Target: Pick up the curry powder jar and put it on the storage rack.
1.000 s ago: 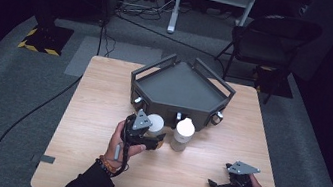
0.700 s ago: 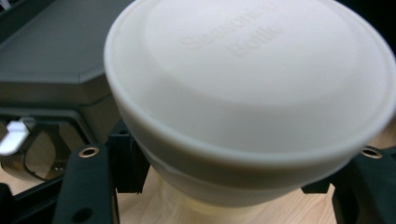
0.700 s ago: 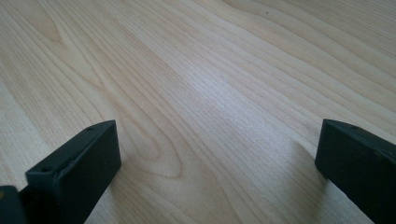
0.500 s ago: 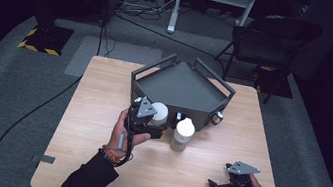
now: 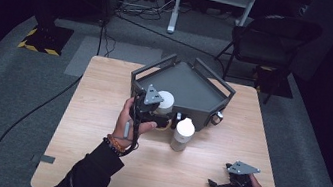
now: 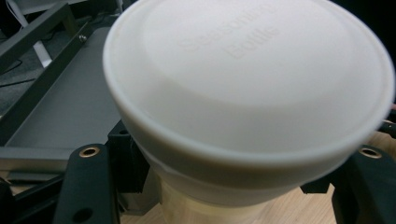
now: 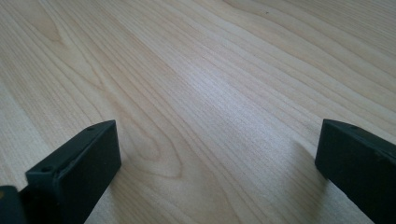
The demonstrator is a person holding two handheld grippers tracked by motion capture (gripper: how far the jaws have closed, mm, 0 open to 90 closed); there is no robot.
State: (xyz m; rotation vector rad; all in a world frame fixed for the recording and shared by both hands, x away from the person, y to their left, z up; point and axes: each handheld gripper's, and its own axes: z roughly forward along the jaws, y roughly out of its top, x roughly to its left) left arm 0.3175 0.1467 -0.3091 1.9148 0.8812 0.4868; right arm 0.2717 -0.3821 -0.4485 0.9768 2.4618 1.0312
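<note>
Wooden table [image 5: 100, 113], white-lidded bottle [image 6: 247, 93] between left gripper [image 5: 163, 118] jaws, apparently clamped

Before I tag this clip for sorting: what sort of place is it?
Probably a dark recording studio, not a kitchen: a lone wooden table on grey carpet, loose floor cables, and a folding chair.

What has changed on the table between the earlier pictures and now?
The left gripper, shut on a white-capped bottle, has lifted it off the table and carried it toward the grey tray. The second bottle and the right gripper, jaws open, stayed where they were.
</note>
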